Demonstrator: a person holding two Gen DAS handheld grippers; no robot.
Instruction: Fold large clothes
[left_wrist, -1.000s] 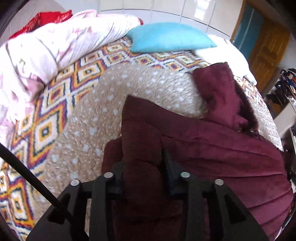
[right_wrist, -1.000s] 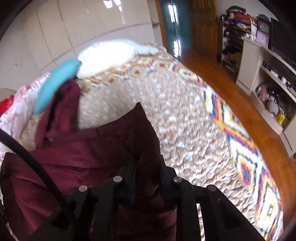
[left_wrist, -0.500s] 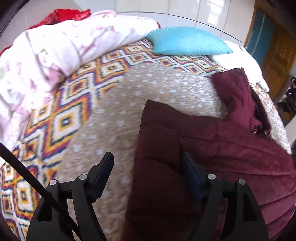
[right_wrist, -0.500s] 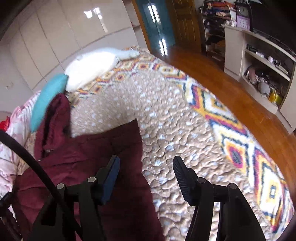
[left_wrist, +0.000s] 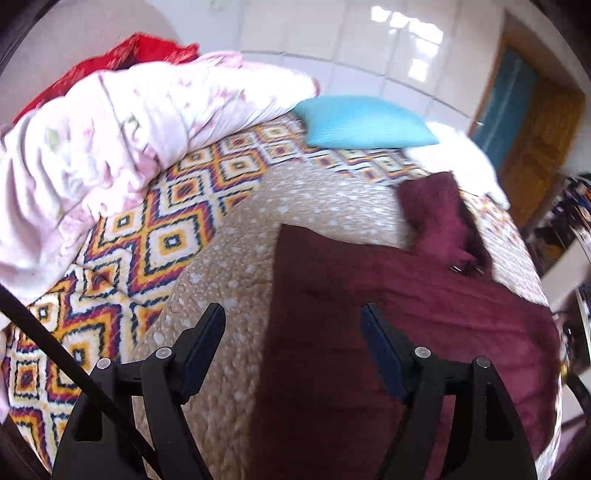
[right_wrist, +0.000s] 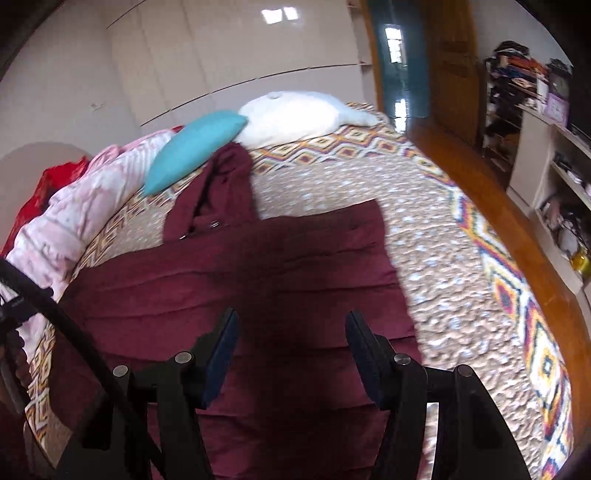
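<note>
A large maroon quilted coat (left_wrist: 388, 317) lies spread flat on the bed, its hood (left_wrist: 439, 218) pointing toward the pillows. In the right wrist view the coat (right_wrist: 258, 266) fills the middle, with the hood (right_wrist: 221, 192) at the upper left. My left gripper (left_wrist: 293, 325) is open and empty above the coat's left edge. My right gripper (right_wrist: 291, 328) is open and empty above the coat's right part. Neither touches the cloth.
The bed has a tan dotted quilt (left_wrist: 325, 199) with a diamond-patterned border (left_wrist: 155, 236). A pink duvet (left_wrist: 110, 140), a turquoise pillow (left_wrist: 365, 122) and a white pillow (right_wrist: 295, 114) lie at the head. Wooden floor (right_wrist: 491, 206) and shelves (right_wrist: 554, 177) are to the right.
Both grippers were shut on the coat's corners one second ago. They opened, let the cloth drop flat, and have lifted back from it.
</note>
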